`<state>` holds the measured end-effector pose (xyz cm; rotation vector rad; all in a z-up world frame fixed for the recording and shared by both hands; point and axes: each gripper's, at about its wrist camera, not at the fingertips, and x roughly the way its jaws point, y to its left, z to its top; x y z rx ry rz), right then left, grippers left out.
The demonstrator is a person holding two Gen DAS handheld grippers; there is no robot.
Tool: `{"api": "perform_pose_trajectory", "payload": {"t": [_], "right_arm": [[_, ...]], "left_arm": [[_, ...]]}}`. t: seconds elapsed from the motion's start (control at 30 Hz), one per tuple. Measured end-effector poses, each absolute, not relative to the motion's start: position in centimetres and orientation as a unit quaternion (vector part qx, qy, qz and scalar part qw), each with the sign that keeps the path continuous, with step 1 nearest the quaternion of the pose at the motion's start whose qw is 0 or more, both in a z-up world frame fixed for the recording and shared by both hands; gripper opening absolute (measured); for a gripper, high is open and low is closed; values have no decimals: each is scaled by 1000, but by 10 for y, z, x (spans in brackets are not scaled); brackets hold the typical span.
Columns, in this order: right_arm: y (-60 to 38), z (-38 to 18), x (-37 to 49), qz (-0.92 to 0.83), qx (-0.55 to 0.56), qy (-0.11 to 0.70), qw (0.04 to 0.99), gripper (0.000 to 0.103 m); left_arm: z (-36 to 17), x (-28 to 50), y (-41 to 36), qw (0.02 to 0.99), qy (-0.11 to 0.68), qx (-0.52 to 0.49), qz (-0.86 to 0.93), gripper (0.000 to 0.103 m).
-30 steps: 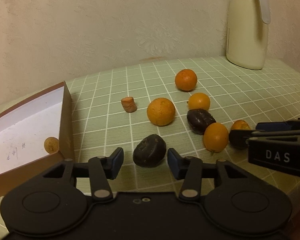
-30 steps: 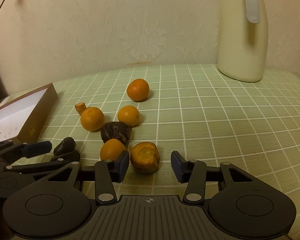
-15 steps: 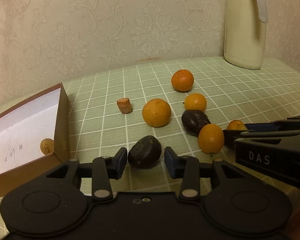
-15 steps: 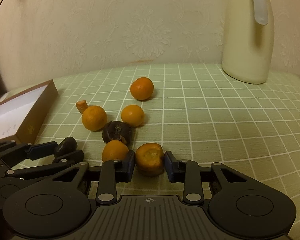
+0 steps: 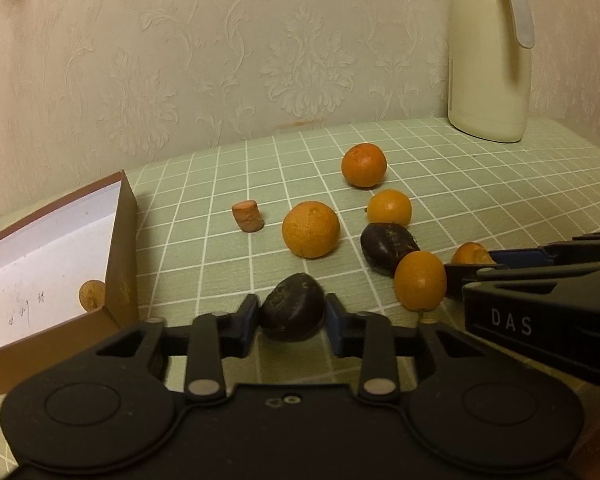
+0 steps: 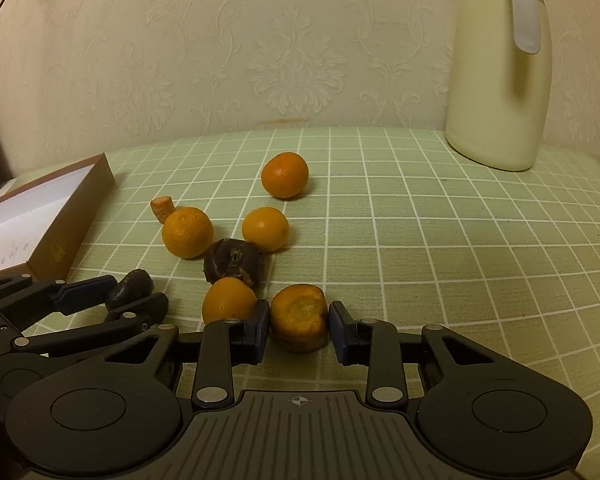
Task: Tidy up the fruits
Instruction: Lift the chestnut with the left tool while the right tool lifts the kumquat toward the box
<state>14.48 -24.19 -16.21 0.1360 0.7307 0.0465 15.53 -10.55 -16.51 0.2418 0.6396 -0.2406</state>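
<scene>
1. Status: both tongs have just been closing and each now has a fruit between its pads, both fruits on the counter.
2. Your left tongs [image 5: 292, 318] are pinched on the dark fruit [image 5: 293, 307]; pads touch both sides, fruit not lifted.
3. Your right tongs [image 6: 299, 325] are clamped on the bitten orange fruit [image 6: 299, 317], with a whole orange [image 6: 229, 300] just beside the left pad at 9 o'clock.
4. Box [image 5: 118, 240] sits at 9 o'clock of the left tongs, one small fruit [image 5: 91, 295] already inside by the near wall.
5. Step in hand, as I read it: grasp done, lift pending.
6. Next move: raise both straight up, clear the neighbouring orange, then swing the dark fruit over the box wall before you let go.
7. Four more loose fruits and a stub [image 5: 248, 216] remain around 12 o'clock.
</scene>
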Motion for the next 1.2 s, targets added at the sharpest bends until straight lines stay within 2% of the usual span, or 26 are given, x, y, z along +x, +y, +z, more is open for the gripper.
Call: {"api": "perform_pose_trajectory", "payload": {"t": [0.6, 1.2], "right_arm": [[-243, -160, 140, 21, 66, 356, 932, 32], [-215, -126, 107, 83, 42, 320, 943, 32]], "left_arm": [[-157, 156, -91, 930, 334, 77, -130, 23], [-132, 124, -52, 937, 316, 70, -130, 24]]}}
